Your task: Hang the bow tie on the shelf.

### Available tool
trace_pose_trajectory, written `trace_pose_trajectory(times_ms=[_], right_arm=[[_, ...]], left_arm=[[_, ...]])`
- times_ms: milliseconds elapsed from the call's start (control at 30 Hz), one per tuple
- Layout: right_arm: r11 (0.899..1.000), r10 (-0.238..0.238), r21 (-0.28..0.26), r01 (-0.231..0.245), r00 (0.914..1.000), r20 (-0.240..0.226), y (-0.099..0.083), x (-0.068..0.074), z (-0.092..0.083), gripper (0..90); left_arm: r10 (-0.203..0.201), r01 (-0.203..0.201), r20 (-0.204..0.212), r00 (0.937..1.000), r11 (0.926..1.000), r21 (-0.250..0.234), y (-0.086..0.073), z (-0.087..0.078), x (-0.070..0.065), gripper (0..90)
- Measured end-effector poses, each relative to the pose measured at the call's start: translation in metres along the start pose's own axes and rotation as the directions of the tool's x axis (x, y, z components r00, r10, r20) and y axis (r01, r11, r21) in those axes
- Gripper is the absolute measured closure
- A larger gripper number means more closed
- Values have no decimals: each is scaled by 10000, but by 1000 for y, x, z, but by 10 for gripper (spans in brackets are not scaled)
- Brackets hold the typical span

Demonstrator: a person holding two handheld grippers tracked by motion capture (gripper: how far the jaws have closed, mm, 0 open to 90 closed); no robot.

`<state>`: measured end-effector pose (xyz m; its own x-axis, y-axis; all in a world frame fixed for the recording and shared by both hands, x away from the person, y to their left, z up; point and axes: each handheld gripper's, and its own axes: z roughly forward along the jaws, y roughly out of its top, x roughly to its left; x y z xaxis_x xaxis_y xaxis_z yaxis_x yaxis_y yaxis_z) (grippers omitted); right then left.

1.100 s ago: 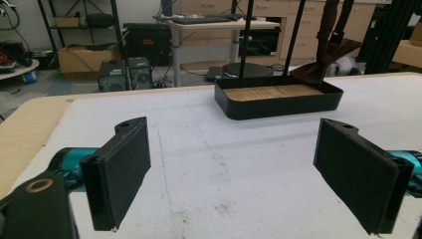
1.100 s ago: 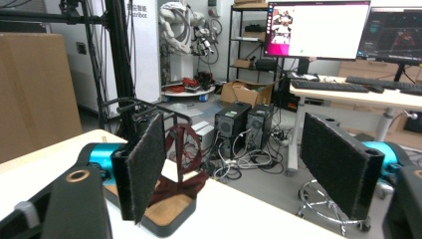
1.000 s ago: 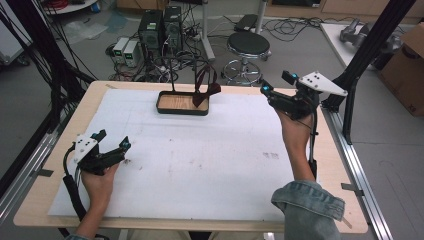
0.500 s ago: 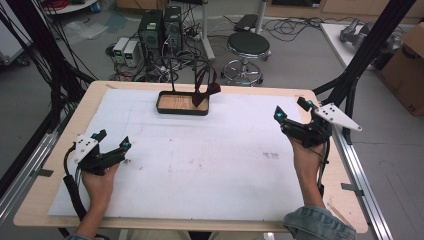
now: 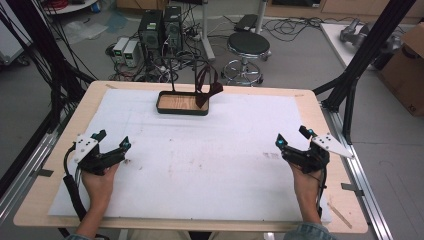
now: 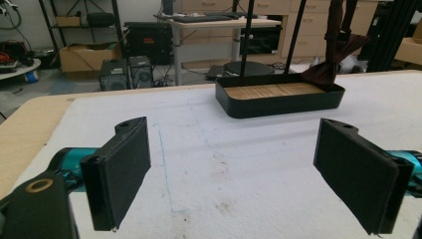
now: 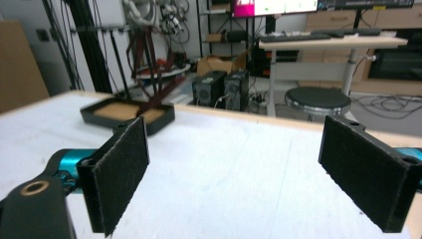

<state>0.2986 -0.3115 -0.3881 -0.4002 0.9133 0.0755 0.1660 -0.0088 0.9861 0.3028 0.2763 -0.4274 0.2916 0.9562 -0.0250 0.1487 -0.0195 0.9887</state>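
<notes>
High view: fixed above the near edge, facing forward and down over the whole table (image 5: 310,100), far off. Left gripper view: low near the table's left side, looking level toward the black tray (image 6: 278,102) at fairly close range. Right gripper view: low at the right side, facing across to the same tray (image 7: 127,115), farther away. Shared: tray, white sheet (image 5: 215,150).

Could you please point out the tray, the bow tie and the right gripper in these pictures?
tray (image 5: 182,110): high view, its near dark wall.
bow tie (image 6: 326,73): left gripper view, its dark red knot.
right gripper (image 5: 291,137): high view, midway between its fingertips.
</notes>
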Motion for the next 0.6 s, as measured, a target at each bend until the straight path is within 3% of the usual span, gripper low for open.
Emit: trace_pose_trajectory(times_ms=[233, 300, 367, 600], right_arm=[[9979, -163, 623, 151, 9997, 189, -32, 8, -3, 114], [9930, -86, 1183, 73, 9999, 109, -35, 8, 0, 114], [9907, -62, 1362, 49, 9999, 91, -36, 9, 1, 114], [9896, -249, 1417, 231, 9996, 114, -36, 13, 2, 114]], left_arm=[[5, -5, 106, 9999, 10000, 39, 0, 1, 0, 150], [3, -4, 123, 9999, 10000, 76, -1, 1, -1, 150], [19, -20, 101, 9999, 9999, 102, -1, 1, -1, 150], [30, -31, 70, 10000, 9999, 120, -1, 1, 0, 150]])
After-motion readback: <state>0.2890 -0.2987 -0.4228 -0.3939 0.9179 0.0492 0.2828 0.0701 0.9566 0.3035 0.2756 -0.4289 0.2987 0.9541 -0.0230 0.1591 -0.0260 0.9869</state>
